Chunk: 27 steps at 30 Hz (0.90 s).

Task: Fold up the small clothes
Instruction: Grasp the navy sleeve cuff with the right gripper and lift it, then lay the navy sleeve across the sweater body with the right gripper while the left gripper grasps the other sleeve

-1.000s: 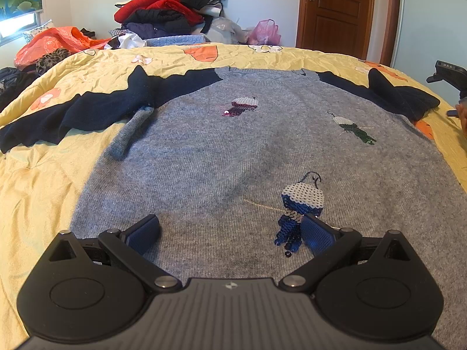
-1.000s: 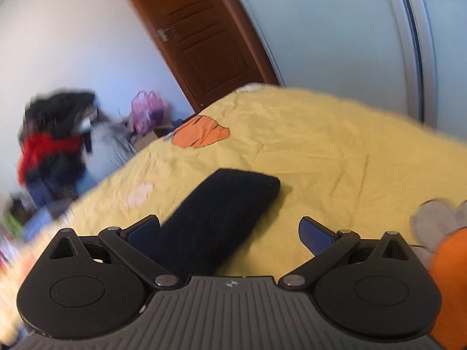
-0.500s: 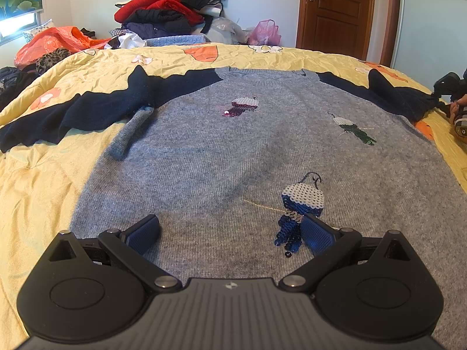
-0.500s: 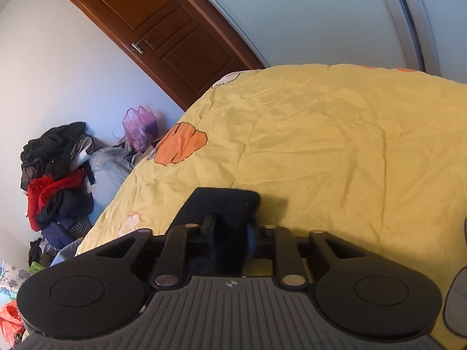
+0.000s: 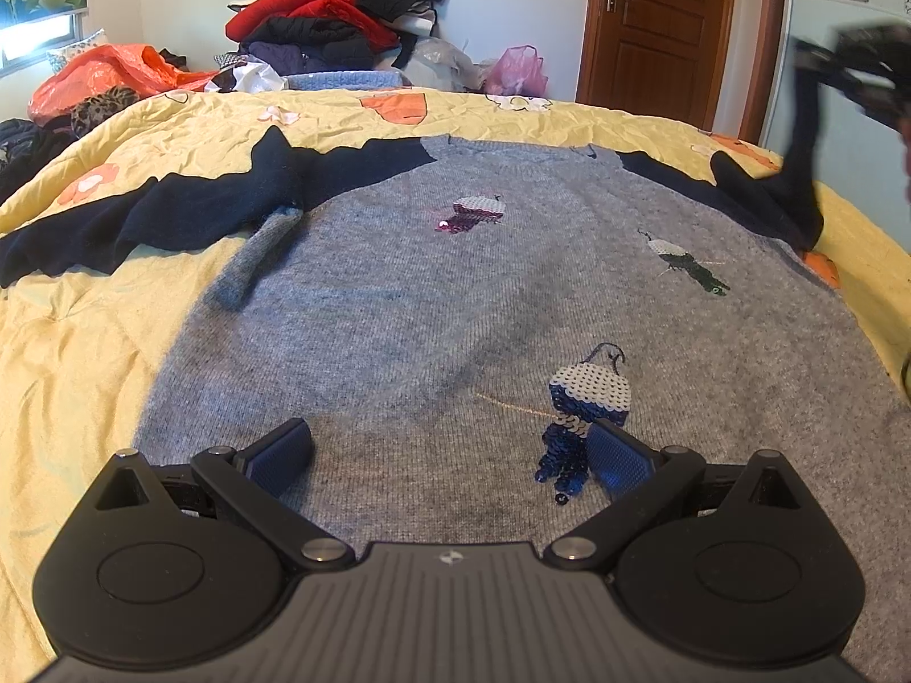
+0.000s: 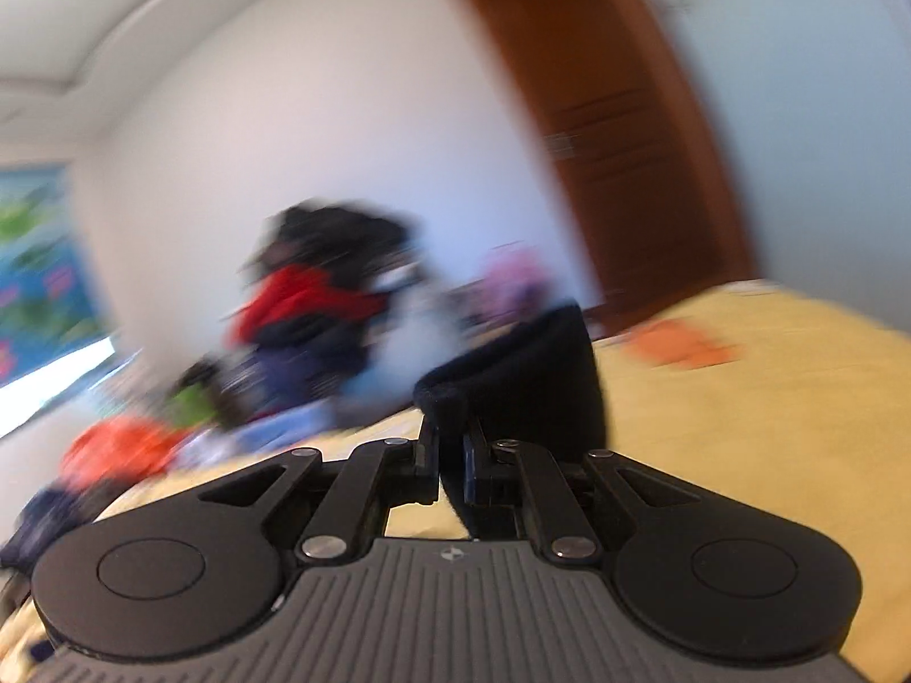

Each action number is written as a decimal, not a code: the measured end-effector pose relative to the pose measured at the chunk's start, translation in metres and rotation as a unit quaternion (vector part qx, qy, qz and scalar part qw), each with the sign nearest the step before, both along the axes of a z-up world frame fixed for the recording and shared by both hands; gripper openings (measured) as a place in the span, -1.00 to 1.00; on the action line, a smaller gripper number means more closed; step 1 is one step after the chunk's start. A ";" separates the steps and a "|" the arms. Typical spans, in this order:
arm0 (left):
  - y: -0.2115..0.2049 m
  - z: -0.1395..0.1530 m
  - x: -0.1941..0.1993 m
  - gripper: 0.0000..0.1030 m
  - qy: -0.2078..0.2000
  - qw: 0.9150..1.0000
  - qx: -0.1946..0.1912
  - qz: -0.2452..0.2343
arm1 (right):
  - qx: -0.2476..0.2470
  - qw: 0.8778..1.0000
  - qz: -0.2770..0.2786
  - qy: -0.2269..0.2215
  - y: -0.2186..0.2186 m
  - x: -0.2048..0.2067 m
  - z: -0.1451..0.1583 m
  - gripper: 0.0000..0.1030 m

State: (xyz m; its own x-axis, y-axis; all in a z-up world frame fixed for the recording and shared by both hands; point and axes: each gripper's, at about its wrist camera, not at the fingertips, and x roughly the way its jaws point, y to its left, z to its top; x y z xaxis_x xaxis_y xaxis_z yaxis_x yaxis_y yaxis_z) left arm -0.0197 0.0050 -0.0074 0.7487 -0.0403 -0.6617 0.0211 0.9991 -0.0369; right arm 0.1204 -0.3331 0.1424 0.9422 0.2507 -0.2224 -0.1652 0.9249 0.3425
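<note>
A grey knit sweater [image 5: 455,296] with sequin motifs and navy sleeves lies flat on the yellow bedcover [image 5: 85,341]. My left gripper [image 5: 450,447] stands open just above its near hem, with nothing between the pads. The left sleeve [image 5: 171,216] lies spread out to the side. My right gripper [image 6: 452,455] is closing tight on the cuff of the right navy sleeve [image 6: 524,375], and the pads press the cloth. In the left wrist view the right gripper [image 5: 854,65] is blurred at the far right. It holds that right navy sleeve [image 5: 797,171] up off the bed.
A tall pile of clothes [image 5: 336,17] stands beyond the far edge of the bed, beside an orange bag [image 5: 108,74] and a pink bag [image 5: 515,71]. A brown door [image 5: 660,28] is at the back right. The right wrist view is motion-blurred.
My right gripper shut on the navy sleeve cuff, then rose and swung with it, lifting the sleeve off the bed. The left gripper stayed still and open.
</note>
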 end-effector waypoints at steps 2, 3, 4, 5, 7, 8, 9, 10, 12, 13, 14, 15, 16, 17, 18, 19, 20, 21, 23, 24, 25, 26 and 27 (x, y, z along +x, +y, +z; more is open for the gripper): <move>0.001 0.000 0.000 1.00 -0.001 1.000 -0.002 0.000 | -0.014 0.997 0.068 0.022 0.048 -0.001 -0.008 -0.67; 0.001 0.000 0.000 1.00 -0.001 1.000 -0.003 0.000 | -0.022 0.995 0.091 0.033 0.071 0.000 -0.016 -0.67; 0.001 0.000 0.000 1.00 -0.001 1.000 -0.003 0.000 | -0.032 0.993 0.107 0.048 0.091 0.003 -0.026 -0.66; 0.001 -0.001 0.000 1.00 -0.001 1.000 -0.002 0.000 | -0.043 0.990 0.117 0.070 0.112 0.006 -0.036 -0.58; 0.001 -0.001 0.000 1.00 -0.001 1.000 -0.001 0.001 | -0.065 0.984 0.119 0.113 0.141 0.007 -0.051 -0.21; 0.001 -0.001 0.000 1.00 -0.001 1.000 0.000 0.001 | -0.070 0.983 0.111 0.125 0.149 0.002 -0.056 0.10; 0.001 -0.001 0.000 1.00 -0.001 1.000 0.000 0.001 | -0.064 0.985 0.101 0.126 0.148 -0.003 -0.058 0.16; 0.001 -0.001 0.001 1.00 0.000 1.000 0.001 0.002 | -0.048 0.987 0.101 0.119 0.146 -0.012 -0.058 0.18; 0.000 -0.001 0.001 1.00 0.001 1.000 0.005 0.002 | -0.008 0.986 0.111 0.124 0.128 -0.026 -0.060 0.17; -0.001 -0.001 0.002 1.00 0.002 1.000 0.010 0.001 | 0.001 0.986 0.107 0.130 0.117 -0.032 -0.064 0.17; -0.003 -0.001 0.001 1.00 0.002 1.000 0.014 0.001 | 0.003 0.986 0.100 0.135 0.108 -0.040 -0.068 0.18; -0.004 0.001 0.001 1.00 0.002 1.000 0.015 0.000 | 0.001 0.986 0.095 0.140 0.096 -0.049 -0.075 0.19; -0.003 0.006 0.002 1.00 0.003 1.000 0.006 0.002 | -0.005 0.986 0.088 0.144 0.089 -0.053 -0.080 0.19; -0.002 0.014 0.002 1.00 -0.007 1.000 -0.014 -0.002 | -0.011 0.986 0.080 0.149 0.080 -0.056 -0.088 0.24; -0.001 0.025 0.005 1.00 -0.022 0.999 -0.038 -0.011 | -0.015 0.985 0.073 0.154 0.072 -0.060 -0.093 0.29; -0.001 0.037 0.012 1.00 -0.037 0.997 -0.061 -0.020 | -0.018 0.985 0.068 0.157 0.067 -0.064 -0.097 0.38; -0.002 0.048 0.020 1.00 -0.049 0.995 -0.079 -0.027 | -0.018 0.985 0.063 0.160 0.062 -0.065 -0.104 0.44; -0.003 0.058 0.032 1.00 -0.059 0.993 -0.097 -0.033 | -0.016 0.985 0.059 0.162 0.058 -0.068 -0.108 0.44; -0.001 0.068 0.063 1.00 -0.066 0.986 -0.147 -0.051 | 0.008 0.985 0.059 0.164 0.050 -0.069 -0.116 0.46; 0.001 0.067 0.085 1.00 -0.050 0.981 -0.177 -0.061 | 0.017 0.985 0.058 0.161 0.048 -0.069 -0.117 0.50; 0.002 0.060 0.108 1.00 -0.025 0.976 -0.206 -0.061 | 0.024 0.985 0.057 0.160 0.047 -0.069 -0.118 0.55; 0.005 0.052 0.131 1.00 0.005 0.970 -0.237 -0.052 | 0.032 0.985 0.058 0.161 0.045 -0.068 -0.120 0.56; 0.007 0.042 0.152 1.00 0.035 0.962 -0.268 -0.039 | 0.038 0.985 0.061 0.160 0.045 -0.066 -0.121 0.58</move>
